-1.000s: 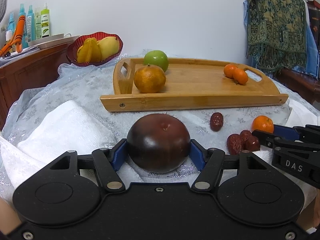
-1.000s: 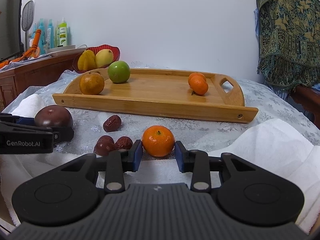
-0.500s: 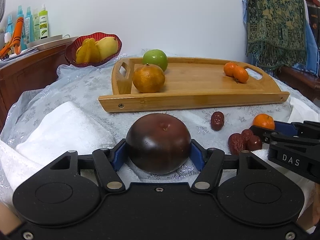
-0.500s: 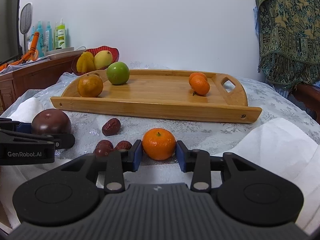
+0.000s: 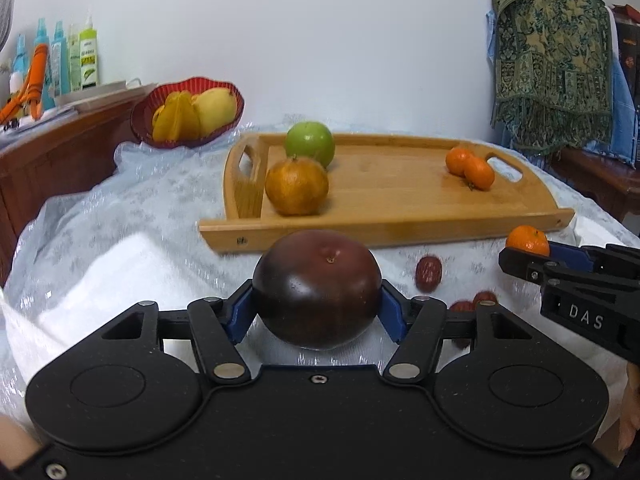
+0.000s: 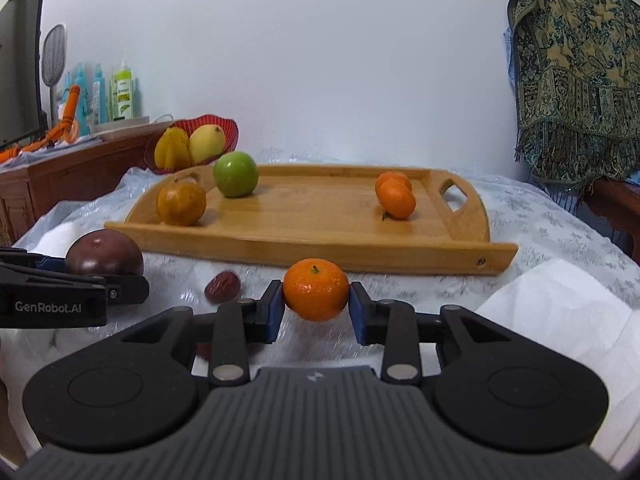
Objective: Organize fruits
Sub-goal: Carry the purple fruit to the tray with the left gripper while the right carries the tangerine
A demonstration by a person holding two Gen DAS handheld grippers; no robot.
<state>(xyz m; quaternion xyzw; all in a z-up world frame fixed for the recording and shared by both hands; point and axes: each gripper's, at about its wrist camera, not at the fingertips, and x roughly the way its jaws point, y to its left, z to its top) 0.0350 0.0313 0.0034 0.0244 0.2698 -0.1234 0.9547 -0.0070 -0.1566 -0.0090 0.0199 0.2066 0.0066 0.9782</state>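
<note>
My left gripper point(image 5: 317, 312) is shut on a dark purple round fruit point(image 5: 317, 288), held above the cloth in front of the wooden tray point(image 5: 400, 224). My right gripper point(image 6: 316, 308) is shut on a small mandarin point(image 6: 316, 289), also lifted. Each gripper shows in the other's view: the right one point(image 5: 528, 254) with the mandarin point(image 5: 527, 240), the left one point(image 6: 108, 276) with the purple fruit point(image 6: 104, 258). The tray point(image 6: 320, 248) holds a green apple point(image 6: 235, 174), a large orange point(image 6: 181, 203) and two mandarins point(image 6: 395, 196).
Red dates lie on the silvery tablecloth below the grippers point(image 5: 429, 272) point(image 6: 222, 287). A red bowl with yellow fruit point(image 5: 188, 114) stands behind the tray's left end. White towels lie left point(image 5: 100, 280) and right point(image 6: 560, 320). A wooden sideboard with bottles point(image 5: 60, 120) stands left.
Both grippers have lifted their fruit off the cloth and moved toward the tray. The dates now lie lower and partly hidden behind the gripper bodies.
</note>
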